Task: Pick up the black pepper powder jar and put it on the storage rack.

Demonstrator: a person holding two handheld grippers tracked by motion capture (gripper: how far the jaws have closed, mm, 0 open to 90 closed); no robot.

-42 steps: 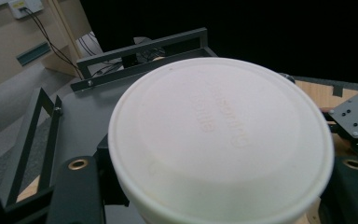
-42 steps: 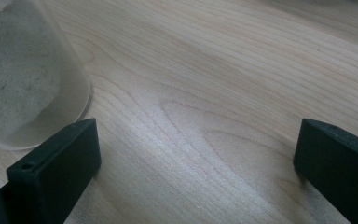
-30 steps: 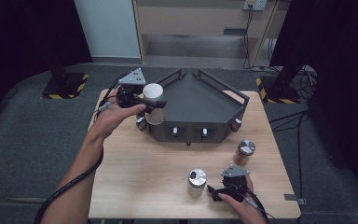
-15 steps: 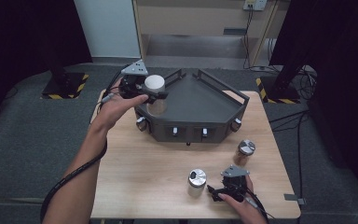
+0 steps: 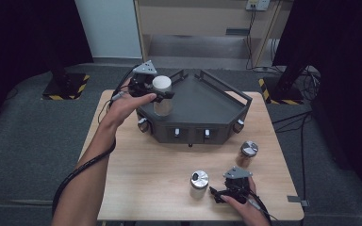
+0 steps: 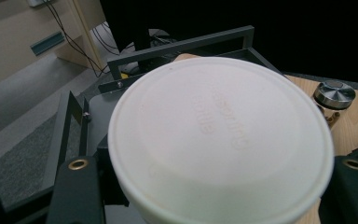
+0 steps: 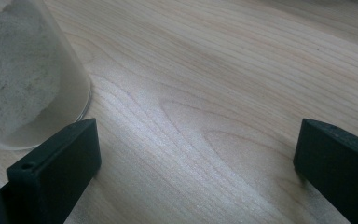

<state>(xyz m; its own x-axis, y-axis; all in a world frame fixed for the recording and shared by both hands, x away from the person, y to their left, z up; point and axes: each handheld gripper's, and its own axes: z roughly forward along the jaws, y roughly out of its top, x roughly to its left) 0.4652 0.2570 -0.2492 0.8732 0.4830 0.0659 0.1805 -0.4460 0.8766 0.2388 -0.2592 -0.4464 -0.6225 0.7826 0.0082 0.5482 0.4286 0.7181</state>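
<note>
**My two claws, as they look**

My left gripper (image 5: 162, 95) is black, topped by a grey three-cornered plate, with a black cable trailing along my bare forearm. In the left gripper view its blocky matte jaws each carry a brass-ringed hole. My right gripper (image 5: 215, 192) is black too, grey-plated, cabled. I wear no sleeves.
</note>
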